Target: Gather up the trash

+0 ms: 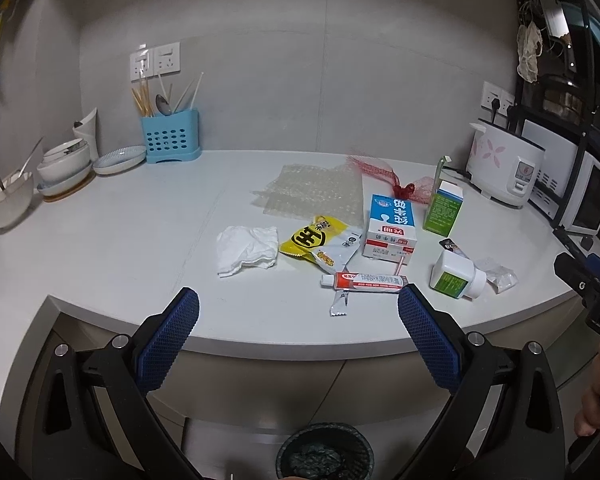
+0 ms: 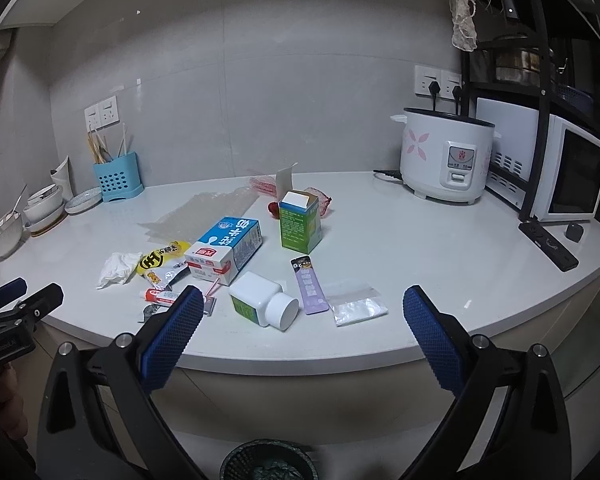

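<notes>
Trash lies scattered on the white counter [image 1: 100, 248]: a crumpled tissue [image 1: 246, 250], a yellow snack wrapper [image 1: 320, 242], a toothpaste tube [image 1: 364, 281], a blue-and-white milk carton [image 1: 391, 229], a green carton [image 1: 444, 210], a white pill bottle [image 1: 456, 276], bubble wrap [image 1: 312, 192] and red mesh netting [image 1: 384, 174]. In the right wrist view a purple sachet [image 2: 310, 292] and a clear plastic packet [image 2: 358, 306] lie beside the bottle [image 2: 262, 300]. My left gripper [image 1: 298, 308] and right gripper [image 2: 303, 306] both hover open before the counter's front edge, holding nothing. A mesh bin [image 1: 326, 456] sits on the floor below.
A blue utensil holder [image 1: 170, 136] and stacked bowls and plates [image 1: 66, 168] stand at the back left. A rice cooker [image 2: 446, 156], a microwave [image 2: 572, 178] and a black shelf rack [image 2: 540, 40] fill the right. A black power strip [image 2: 548, 246] lies near the counter's right edge.
</notes>
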Available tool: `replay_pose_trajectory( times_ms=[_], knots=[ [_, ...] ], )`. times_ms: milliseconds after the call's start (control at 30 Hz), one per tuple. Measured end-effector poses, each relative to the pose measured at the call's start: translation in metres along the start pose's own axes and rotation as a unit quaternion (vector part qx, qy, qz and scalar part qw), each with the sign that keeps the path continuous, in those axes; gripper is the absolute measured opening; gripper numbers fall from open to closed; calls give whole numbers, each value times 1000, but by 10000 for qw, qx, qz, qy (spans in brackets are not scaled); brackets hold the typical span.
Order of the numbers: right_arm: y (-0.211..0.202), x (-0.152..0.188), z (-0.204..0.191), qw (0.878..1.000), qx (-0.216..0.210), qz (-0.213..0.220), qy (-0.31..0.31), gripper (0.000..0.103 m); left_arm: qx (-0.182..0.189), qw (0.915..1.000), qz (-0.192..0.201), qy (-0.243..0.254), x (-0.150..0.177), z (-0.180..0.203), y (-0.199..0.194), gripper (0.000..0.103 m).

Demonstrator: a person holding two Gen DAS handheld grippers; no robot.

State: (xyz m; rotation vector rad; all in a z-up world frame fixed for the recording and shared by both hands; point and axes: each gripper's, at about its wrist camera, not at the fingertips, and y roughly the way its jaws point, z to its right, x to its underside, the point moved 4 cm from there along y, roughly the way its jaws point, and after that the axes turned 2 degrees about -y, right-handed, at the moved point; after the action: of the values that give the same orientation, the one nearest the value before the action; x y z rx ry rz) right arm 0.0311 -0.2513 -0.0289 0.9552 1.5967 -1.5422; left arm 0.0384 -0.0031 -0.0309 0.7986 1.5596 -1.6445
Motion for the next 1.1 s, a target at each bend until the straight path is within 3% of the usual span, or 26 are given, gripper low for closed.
replay_pose_trajectory(
  times_ms=[1100],
  knots=[
    [2, 2, 1, 9999, -2, -117, -73, 96, 92, 9999, -55, 62, 2, 10, -5, 97]
  ],
)
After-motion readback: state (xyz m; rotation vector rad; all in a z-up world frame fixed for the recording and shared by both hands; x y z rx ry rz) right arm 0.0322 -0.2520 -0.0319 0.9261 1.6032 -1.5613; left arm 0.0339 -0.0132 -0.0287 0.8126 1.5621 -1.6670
